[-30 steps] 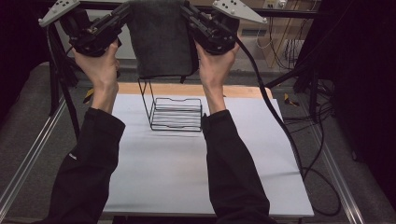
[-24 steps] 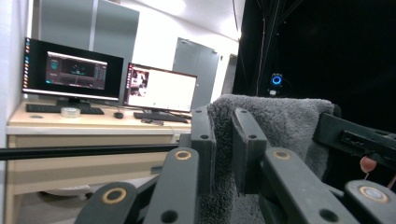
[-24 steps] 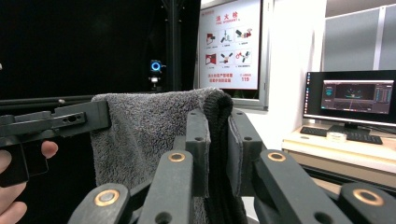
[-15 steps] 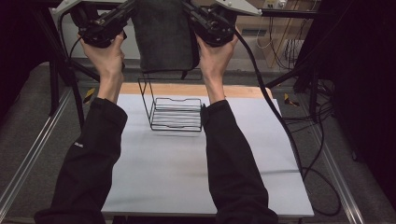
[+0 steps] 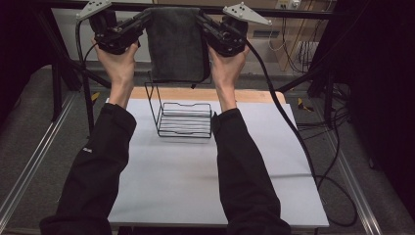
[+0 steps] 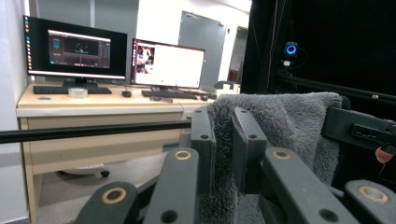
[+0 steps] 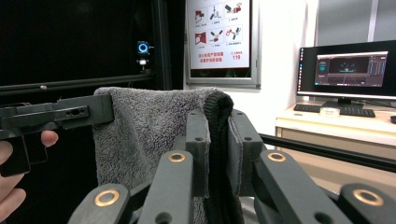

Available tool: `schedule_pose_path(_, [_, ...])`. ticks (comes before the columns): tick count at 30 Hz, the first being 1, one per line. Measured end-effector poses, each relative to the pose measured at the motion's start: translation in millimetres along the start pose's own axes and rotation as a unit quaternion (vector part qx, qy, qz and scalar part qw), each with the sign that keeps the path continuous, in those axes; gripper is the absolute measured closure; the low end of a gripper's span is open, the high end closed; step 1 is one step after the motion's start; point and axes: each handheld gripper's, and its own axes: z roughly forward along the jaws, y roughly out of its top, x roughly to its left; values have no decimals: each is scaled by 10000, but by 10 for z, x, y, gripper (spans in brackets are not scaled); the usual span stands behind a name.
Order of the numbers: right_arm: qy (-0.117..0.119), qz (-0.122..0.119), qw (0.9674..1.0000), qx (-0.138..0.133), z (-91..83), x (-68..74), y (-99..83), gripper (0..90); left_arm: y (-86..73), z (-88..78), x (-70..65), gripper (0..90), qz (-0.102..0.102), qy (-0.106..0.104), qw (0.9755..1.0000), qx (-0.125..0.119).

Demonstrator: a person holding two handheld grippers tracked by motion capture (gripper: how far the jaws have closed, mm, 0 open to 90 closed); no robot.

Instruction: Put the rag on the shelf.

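A dark grey towel (image 5: pixel 175 44) hangs spread between my two grippers, high above the far side of the table. My left gripper (image 5: pixel 143 18) is shut on its upper left corner, the fluffy towel (image 6: pixel 285 121) pinched between the jaws. My right gripper (image 5: pixel 201 19) is shut on the upper right corner, where the folded towel (image 7: pixel 140 130) edge sits between the jaws. Below the towel a black wire rack (image 5: pixel 185 117) stands on the white table (image 5: pixel 205 181), near its far edge.
A black frame bar (image 5: pixel 293 14) crosses behind the towel. Cables (image 5: pixel 293 132) trail off the right side of the table. A wooden strip (image 5: pixel 254 96) lines the table's far edge. Desks with monitors (image 6: pixel 74 49) stand beyond the workspace.
Both grippers have lifted the towel higher, then eased it slightly lower and forward; the towel stays stretched between them above the rack.
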Motion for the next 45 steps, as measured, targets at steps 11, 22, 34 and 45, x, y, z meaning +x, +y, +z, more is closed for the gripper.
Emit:
schedule_pose_path(11, [21, 18, 9998, 208, -26, 2, -169, 809, -210, -43, 105, 802, -83, -114, 9997, 186])
schedule_pose_path(22, [83, 82, 9992, 382, -80, 26, -374, 809, -375, -165, 128, 801, 9, -260, 9989, 379])
schedule_pose_path(34, [198, 15, 9972, 716, -193, 25, -547, 808, -575, -231, 105, 801, 51, -307, 9972, 678])
schedule_pose_path(45, [326, -54, 9957, 868, -263, 56, -615, 808, -681, -327, 95, 800, 138, -419, 9958, 803])
